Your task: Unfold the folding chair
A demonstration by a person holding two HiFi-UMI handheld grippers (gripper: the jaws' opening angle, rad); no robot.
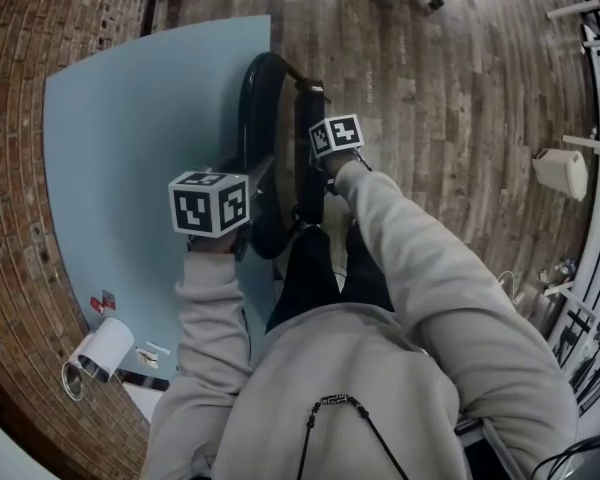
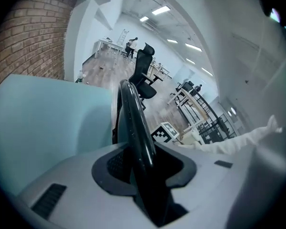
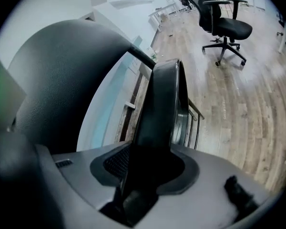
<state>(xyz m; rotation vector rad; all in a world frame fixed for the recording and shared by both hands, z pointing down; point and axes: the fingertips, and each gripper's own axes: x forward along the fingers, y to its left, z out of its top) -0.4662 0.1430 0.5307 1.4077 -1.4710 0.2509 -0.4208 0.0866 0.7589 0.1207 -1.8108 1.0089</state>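
The black folding chair (image 1: 276, 148) stands folded on the wooden floor just in front of my legs, seen from above. My left gripper's marker cube (image 1: 210, 203) sits at the chair's near left side and hides its jaws in the head view. In the left gripper view, the left gripper (image 2: 138, 171) is shut on the chair's glossy black frame tube (image 2: 133, 123), which runs up between the jaws. The right gripper's cube (image 1: 335, 135) is over the chair's right side. The right gripper (image 3: 143, 171) grips the chair's thick black seat panel (image 3: 162, 104), which fills the gap between its pads.
A light blue panel (image 1: 130, 148) lies left of the chair beside brickwork (image 1: 20, 88). A white roll (image 1: 100, 353) lies near my left elbow. A white box (image 1: 562, 171) and metal racks (image 1: 590, 298) are at the right. A black office chair (image 3: 224, 23) stands farther off.
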